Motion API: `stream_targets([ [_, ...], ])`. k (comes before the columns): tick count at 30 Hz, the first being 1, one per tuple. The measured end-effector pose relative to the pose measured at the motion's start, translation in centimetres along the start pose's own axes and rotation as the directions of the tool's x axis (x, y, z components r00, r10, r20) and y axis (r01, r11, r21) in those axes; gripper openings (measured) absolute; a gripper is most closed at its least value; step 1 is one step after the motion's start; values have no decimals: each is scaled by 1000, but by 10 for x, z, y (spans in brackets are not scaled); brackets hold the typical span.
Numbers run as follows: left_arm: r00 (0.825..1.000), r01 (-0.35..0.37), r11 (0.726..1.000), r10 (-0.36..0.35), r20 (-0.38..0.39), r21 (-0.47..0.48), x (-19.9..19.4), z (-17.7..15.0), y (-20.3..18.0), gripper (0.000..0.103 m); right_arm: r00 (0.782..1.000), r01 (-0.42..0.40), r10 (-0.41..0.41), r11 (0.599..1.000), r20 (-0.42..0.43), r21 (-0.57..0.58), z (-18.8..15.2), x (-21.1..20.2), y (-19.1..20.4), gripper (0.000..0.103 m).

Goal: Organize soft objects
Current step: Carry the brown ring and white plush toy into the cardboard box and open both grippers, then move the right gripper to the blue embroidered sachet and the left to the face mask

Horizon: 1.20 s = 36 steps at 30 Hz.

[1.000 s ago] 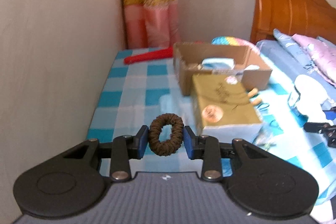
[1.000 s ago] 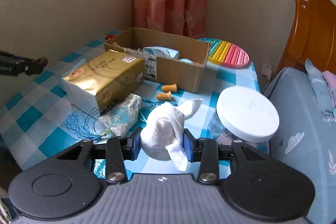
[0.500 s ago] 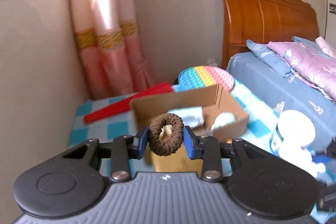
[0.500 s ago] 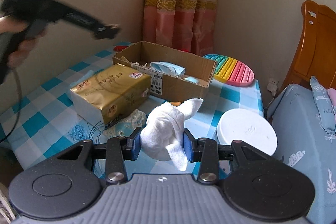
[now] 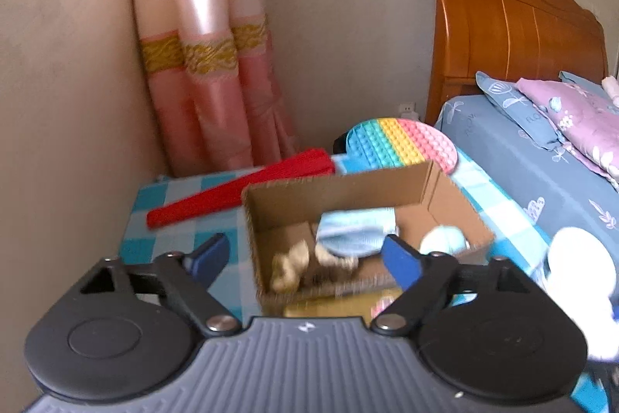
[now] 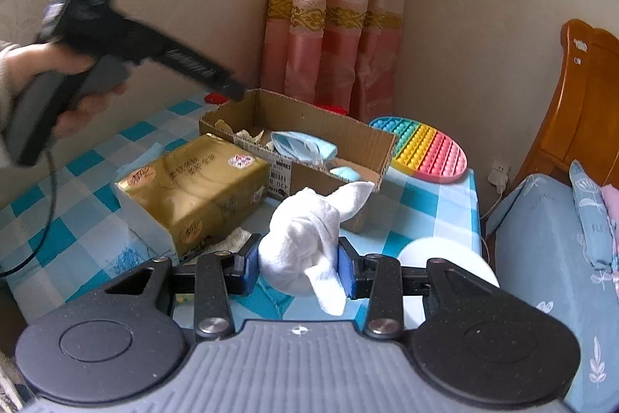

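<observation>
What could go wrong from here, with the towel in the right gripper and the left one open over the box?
The white towel is pinched only at its middle in the right gripper; loose ends could snag the cardboard box rim. The open left gripper hangs above the box, so both may collide.

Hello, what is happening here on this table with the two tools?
A person is sorting soft things into a cardboard box. The left claw is open above the box and holds nothing; a blurred brown thing lies inside the box below it. The right claw is shut on a white cloth, held above the checked table and not yet in the box.
</observation>
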<state>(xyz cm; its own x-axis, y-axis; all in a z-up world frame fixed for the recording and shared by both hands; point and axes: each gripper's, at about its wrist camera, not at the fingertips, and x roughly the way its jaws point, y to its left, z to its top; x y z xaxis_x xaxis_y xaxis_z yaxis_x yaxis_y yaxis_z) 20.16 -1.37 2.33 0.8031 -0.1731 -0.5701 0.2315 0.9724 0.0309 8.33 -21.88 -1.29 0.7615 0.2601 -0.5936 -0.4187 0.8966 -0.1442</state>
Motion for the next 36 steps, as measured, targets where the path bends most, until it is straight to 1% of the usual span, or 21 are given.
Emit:
stream_targets([
  [2, 1000, -1, 1000, 1, 8, -9, -17, -12, 2, 100, 1000, 0, 0, 1000, 5, -8, 7, 2, 1, 45],
  [4, 1000, -7, 1000, 7, 5, -27, -30, -23, 5, 101, 1000, -3, 3, 1000, 10, -11, 14, 6, 1, 45],
  [7, 1000, -5, 998, 3, -23, -57, -47, -43, 8, 101, 1000, -8, 8, 1000, 10, -11, 27, 13, 0, 45],
  [11, 998, -33, 997, 29, -54, -75, -62, -65, 10, 101, 1000, -8, 8, 1000, 3, -11, 46, 28, -4, 45],
  [17, 997, -63, 996, 60, -54, -59, -81, -82, 8, 101, 1000, 7, -8, 1000, -20, -8, 83, 62, -17, 45],
  [20, 997, -46, 997, 42, -65, -56, -86, -88, 7, 101, 999, 8, -8, 1000, -35, 11, 103, 84, -26, 45],
  [24, 997, -34, 998, 30, -67, -51, -91, -96, 3, 101, 997, 54, -54, 999, -53, -3, 124, 112, -31, 46],
  [26, 997, -32, 998, 28, -70, -56, -92, -99, 3, 101, 997, 55, -54, 998, -64, 14, 130, 122, -35, 52],
  [27, 997, -33, 998, 29, -70, -59, -93, -100, 4, 101, 996, 61, -60, 998, -67, 16, 132, 126, -36, 67],
  [28, 997, -35, 997, 30, -72, -64, -93, -101, 5, 101, 995, 72, -71, 997, -66, 15, 132, 128, -36, 86],
  [30, 996, -45, 996, 39, -76, -74, -92, -103, 9, 101, 996, 78, -77, 997, -42, 25, 130, 125, -37, 99],
  [31, 996, -49, 996, 43, -77, -77, -92, -103, 11, 101, 997, 72, -71, 997, -28, 32, 128, 122, -36, 102],
  [36, 995, -51, 995, 44, -85, -82, -92, -107, 14, 101, 997, 77, -76, 996, -29, 41, 117, 102, -26, 103],
])
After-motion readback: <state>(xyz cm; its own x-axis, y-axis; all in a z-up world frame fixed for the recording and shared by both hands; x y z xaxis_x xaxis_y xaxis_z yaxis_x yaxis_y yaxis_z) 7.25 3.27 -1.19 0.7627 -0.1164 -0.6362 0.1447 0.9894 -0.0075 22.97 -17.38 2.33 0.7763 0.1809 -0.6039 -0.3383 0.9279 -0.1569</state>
